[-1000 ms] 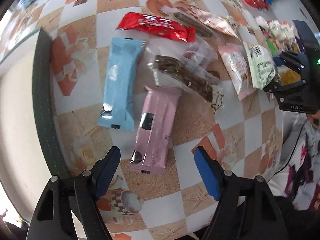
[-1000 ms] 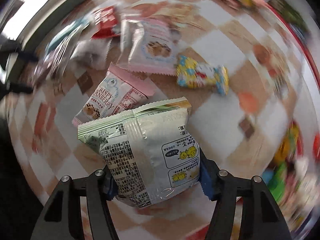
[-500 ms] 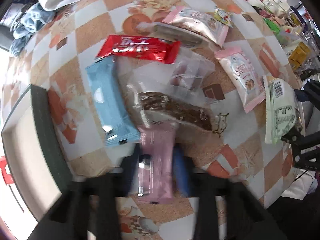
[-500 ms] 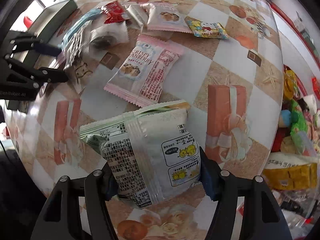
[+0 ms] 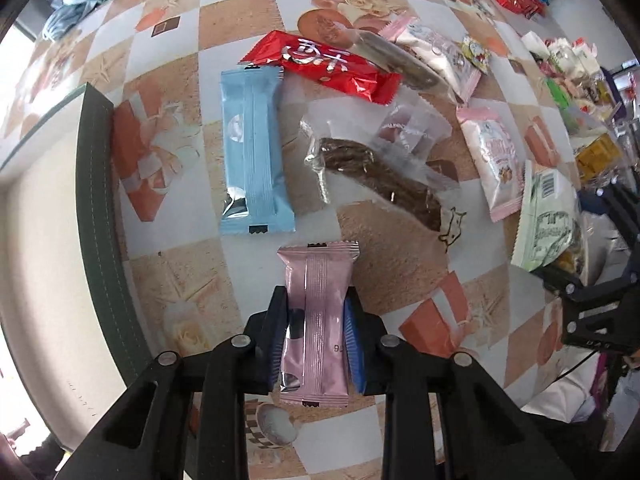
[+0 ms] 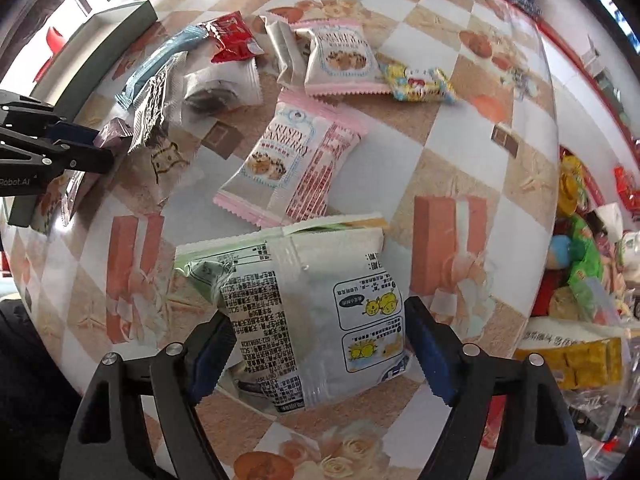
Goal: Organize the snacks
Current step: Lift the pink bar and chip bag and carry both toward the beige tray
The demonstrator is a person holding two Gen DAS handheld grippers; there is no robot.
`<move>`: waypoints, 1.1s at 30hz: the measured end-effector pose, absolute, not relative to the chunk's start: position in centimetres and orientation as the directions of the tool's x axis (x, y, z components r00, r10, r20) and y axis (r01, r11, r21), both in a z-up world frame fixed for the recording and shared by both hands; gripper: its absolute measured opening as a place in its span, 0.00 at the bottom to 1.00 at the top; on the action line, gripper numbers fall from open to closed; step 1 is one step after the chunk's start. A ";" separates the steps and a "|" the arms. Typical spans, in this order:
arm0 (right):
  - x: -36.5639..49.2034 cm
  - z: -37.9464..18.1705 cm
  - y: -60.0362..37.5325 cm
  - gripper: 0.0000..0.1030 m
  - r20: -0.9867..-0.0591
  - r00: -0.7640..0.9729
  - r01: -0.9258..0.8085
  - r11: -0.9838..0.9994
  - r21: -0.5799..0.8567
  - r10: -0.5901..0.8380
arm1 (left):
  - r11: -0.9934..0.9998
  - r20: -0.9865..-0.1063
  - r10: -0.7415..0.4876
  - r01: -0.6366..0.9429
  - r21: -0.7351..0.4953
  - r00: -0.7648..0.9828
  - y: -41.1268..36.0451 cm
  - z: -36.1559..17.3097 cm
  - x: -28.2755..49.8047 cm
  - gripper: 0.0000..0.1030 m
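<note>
Pink foil fills the left gripper (image 5: 316, 340): its blue pads are pressed against both long edges of the pink wafer bar (image 5: 316, 320), which points forward above the checkered tablecloth (image 5: 240, 12). Whether the bar's far end is clear of the cloth cannot be told. Just ahead lie the light-blue wafer bar (image 5: 252, 156), the red wafer bar (image 5: 324, 66) and a clear sleeve of dark biscuit (image 5: 380, 184), close together. A dark-rimmed tray (image 5: 96, 200) sits at the left, probably where the bars belong.

The right gripper (image 6: 320, 348) pinches a pale green-and-white snack pouch (image 6: 316, 312) by its lower half, held over the cloth near the pink cranberry cookie packet (image 6: 292, 164).

Risks, as I judge them: slick foil gripped only along its edges may slide out if the left gripper tilts or swings quickly towards the tray. The puffy pouch could buckle or twist, since most of it hangs ahead of the pads. The two grippers are near each other, so crossing paths could knock a packet loose.
</note>
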State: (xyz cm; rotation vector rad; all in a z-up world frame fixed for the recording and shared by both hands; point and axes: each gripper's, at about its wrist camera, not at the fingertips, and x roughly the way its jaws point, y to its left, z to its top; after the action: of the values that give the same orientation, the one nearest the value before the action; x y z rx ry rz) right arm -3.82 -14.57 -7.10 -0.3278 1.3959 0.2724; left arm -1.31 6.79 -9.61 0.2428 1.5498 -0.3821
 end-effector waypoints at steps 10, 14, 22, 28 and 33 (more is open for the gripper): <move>-3.0 -6.9 -13.6 0.80 -0.986 0.162 -0.437 0.894 -0.097 -0.028 | 0.907 -1.000 -0.001 0.421 -0.003 -0.005 6.8 -9.9 -4.7 0.54; -2.4 -7.0 -13.3 0.80 -0.987 0.158 -0.464 0.881 -0.096 -0.025 | 0.898 -1.000 0.001 0.440 0.003 0.005 7.6 -10.2 -5.6 0.59; -2.2 -6.2 -13.0 0.56 -0.989 0.148 -0.426 0.904 -0.043 0.023 | 0.910 -1.000 -0.013 0.413 -0.016 -0.010 6.3 -9.4 -5.4 0.24; -2.6 -4.2 -15.0 0.56 -0.985 0.118 -0.206 0.973 0.102 0.128 | 0.931 -0.999 -0.027 0.365 -0.013 0.035 7.1 -7.0 -4.2 0.24; -3.3 -3.4 -16.0 0.56 -0.979 0.109 -0.068 0.984 0.164 0.171 | 0.926 -0.997 0.013 0.375 0.042 0.078 6.4 -5.6 -4.1 0.24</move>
State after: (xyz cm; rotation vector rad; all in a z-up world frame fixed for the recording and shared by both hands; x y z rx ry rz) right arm -3.31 -16.03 -3.37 0.0850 1.4518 0.1763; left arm -4.11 6.40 -5.56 0.3216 1.4753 -0.2777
